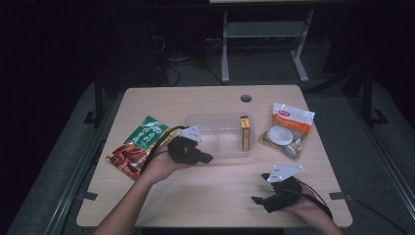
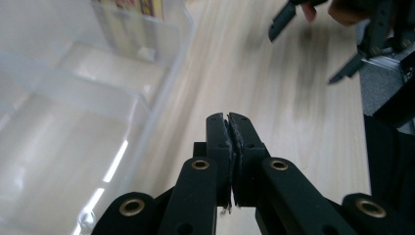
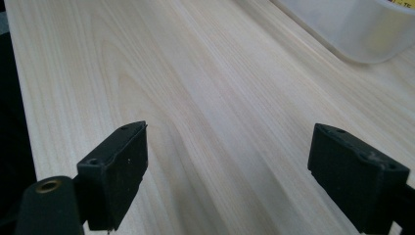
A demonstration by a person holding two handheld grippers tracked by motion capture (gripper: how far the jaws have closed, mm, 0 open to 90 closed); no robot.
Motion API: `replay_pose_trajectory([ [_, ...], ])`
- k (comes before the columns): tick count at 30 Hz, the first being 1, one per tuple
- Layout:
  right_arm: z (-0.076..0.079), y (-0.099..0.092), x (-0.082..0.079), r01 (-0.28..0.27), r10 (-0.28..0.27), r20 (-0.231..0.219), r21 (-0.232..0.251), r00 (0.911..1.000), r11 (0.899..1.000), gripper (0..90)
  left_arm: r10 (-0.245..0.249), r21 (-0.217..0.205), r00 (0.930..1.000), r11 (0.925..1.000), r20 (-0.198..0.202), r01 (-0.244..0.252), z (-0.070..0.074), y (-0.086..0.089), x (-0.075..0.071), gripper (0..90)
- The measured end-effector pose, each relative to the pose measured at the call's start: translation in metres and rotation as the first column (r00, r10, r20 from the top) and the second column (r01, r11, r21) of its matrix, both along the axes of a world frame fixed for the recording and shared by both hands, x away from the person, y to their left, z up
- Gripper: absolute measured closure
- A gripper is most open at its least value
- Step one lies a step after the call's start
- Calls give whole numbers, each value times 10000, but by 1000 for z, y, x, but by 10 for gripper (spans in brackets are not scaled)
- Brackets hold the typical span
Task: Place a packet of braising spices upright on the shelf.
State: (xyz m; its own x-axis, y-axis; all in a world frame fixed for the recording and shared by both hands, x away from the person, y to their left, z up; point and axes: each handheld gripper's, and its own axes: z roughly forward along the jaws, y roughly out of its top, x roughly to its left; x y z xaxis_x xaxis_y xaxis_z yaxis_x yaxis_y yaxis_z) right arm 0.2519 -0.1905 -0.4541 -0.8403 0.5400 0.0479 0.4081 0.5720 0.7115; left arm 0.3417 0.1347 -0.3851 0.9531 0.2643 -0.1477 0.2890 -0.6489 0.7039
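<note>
The left gripper [image 2: 229,122], jaws pressed together on nothing, is hovering beside the clear tub [image 1: 219,138] at table centre, likely just finished there. A yellow box [image 1: 245,132] is standing inside at three o'clock. The right gripper [image 3: 227,171] is gaping wide over bare table [image 3: 195,88] at five o'clock, seemingly waiting.

Black claws [image 1: 208,158] with brass rivets, grey 3-cornered plates [image 1: 283,172].

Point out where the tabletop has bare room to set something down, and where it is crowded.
Free: the near strip between the left gripper and right gripper, and the far edge behind the clear bin around the cable hole. Crowded: the middle row, with red and green packets, bin and white snack bag.
</note>
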Motion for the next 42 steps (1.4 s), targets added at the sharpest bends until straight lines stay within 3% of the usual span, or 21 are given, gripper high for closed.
replay_pose_trajectory([
  [5, 0, 0, 1, 71, -71, 22, -41, 10000, 10000, 145, 219, 184, 9997, 9996, -111, -217, -10, 20, -16, 896],
  [10, -1, 0, 1, 77, -77, -2, -66, 10000, 9999, 145, 745, 122, 9968, 9972, -279, -742, -17, 44, -27, 897],
  [13, -1, 1, 1, 77, -77, -15, -91, 10000, 9999, 145, 1097, 153, 9938, 9939, -166, -1094, -21, 59, -31, 897],
  [20, -1, 1, 1, 129, -129, -35, -132, 9999, 9998, 145, 2041, 366, 9790, 9783, 4, -2039, -33, 95, -36, 888],
  [24, -2, 2, 2, 184, -185, -55, -142, 9998, 9997, 146, 2664, 282, 9636, 9633, 228, -2670, -32, 116, -34, 863],
  [29, -2, 2, 2, 180, -181, -57, -126, 9998, 9998, 146, 3528, 174, 9351, 9353, 344, -3535, -31, 141, -29, 817],
  [32, -3, 1, 2, 198, -199, -65, -120, 9998, 9997, 146, 3823, 141, 9228, 9235, 474, -3833, -30, 155, -27, 795],
  [33, -3, 1, 3, 191, -191, -15, -127, 9998, 9997, 146, 4029, 41, 9139, 9150, 496, -4035, -30, 160, -25, 788],
  [34, -3, 1, 3, 191, -191, -38, -123, 9998, 9997, 146, 4116, 52, 9100, 9110, 489, -4124, -30, 163, -25, 776],
  [36, -3, 1, 4, 231, -231, -52, -120, 9997, 9997, 146, 4418, 6, 8958, 8968, 484, -4424, -31, 172, -21, 735],
  [40, -4, 0, 4, 322, -322, -43, -126, 9995, 9994, 148, 4707, 192, 8796, 8809, 695, -4729, -32, 184, -16, 666],
  [42, -5, 0, 5, 323, -323, -46, -132, 9995, 9994, 148, 4973, 130, 8648, 8664, 697, -4992, -34, 188, -12, 668],
])
